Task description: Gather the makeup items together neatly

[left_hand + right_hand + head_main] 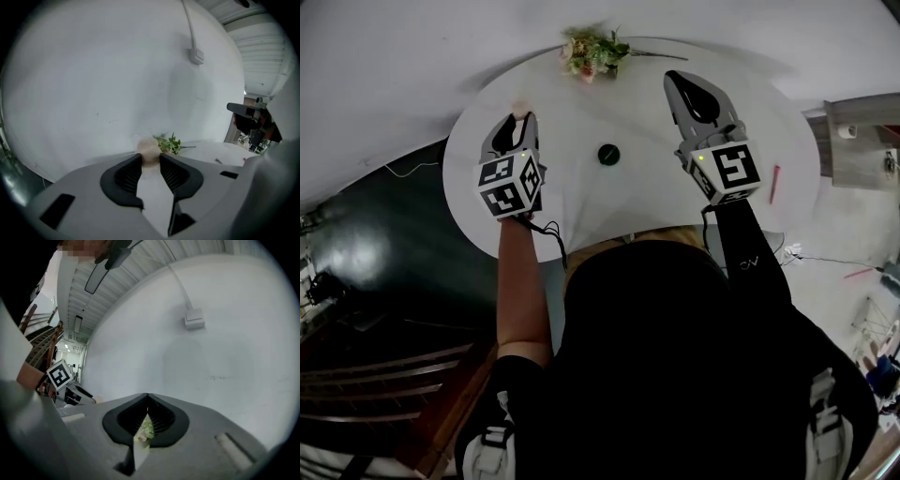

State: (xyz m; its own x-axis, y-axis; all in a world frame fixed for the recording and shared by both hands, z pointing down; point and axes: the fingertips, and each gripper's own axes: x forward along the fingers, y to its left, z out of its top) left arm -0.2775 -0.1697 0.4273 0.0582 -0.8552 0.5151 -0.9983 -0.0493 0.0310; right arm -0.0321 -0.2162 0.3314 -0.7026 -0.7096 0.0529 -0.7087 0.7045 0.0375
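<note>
Over the left part of the bench (pixel 769 117), the left hand-held gripper (pixel 517 122) is clamping a pale round puff (pixel 149 151) right at the ends of its jaws, and it is looking as if it is hanging clear of the surface; the right hand-held gripper (pixel 680 86) is hovering over the right part with its jaws pressed together and nothing between them; only the flowers (pixel 592 52) at the far rim are showing through the gap behind the tips. A small black pot (pixel 608 154) is sitting near the middle, and a red stick (pixel 774 184) is lying well apart from it, close to the right rim.

Main risk, judging from this: the puff is looking soft and round and is being pinched only at the tips, so any quick swing could be popping it out; dropping here, near the left rim, it could be rolling off the bench. Setting it down too hard beside the pot could be knocking the pot away and spoiling the neat group.

Second risk: the right one is needing to open before taking the stick; a closed tip nudging that thin stick could be pushing it over the rim. Flowers are sitting just beyond the puff, so overreaching could be snagging them.
</note>
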